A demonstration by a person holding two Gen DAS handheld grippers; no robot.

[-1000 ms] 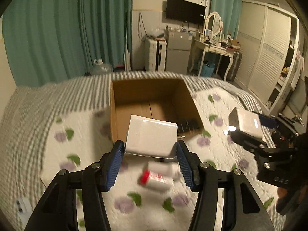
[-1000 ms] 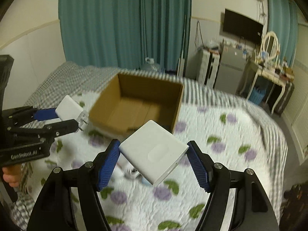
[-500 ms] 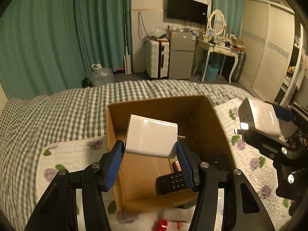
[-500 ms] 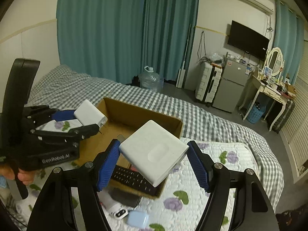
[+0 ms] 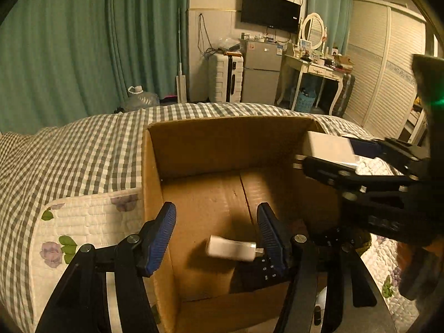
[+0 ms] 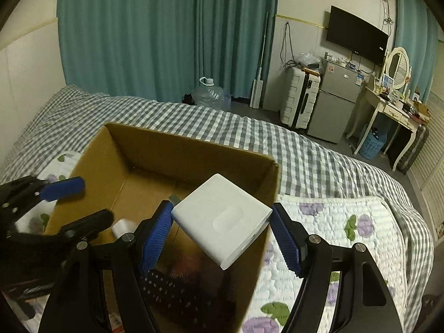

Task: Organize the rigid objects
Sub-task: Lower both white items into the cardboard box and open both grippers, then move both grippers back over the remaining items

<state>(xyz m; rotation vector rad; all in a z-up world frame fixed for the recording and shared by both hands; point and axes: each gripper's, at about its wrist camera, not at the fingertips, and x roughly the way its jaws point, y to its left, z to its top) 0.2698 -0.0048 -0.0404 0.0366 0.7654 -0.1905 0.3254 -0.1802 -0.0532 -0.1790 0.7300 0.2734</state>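
The left tongs (image 5: 216, 238) stand spread and empty over the open cardboard box (image 5: 151, 183), which sits on the bed (image 5: 83, 149) toward its checked far edge. Below them a small white charger (image 5: 231, 248) appears blurred against the box floor; whether it is in the air or already at rest I cannot tell, but it is inside the box walls, just beside a black remote (image 5: 263, 270) lying at the near side. The right tongs (image 6: 222, 236) pinch a larger white adapter block (image 6: 222, 219) by two opposite sides, holding it tilted above the box's right wall (image 6: 270, 194), partly over the opening. The step in hand looks like dropping items into the box, one per hand: the left one seems done, the right not yet. The next move likely calls for carrying the block a little further in over the box floor, clear of the right wall and of the left tongs, then spreading the pads so it lands on bare cardboard, not on the remote.
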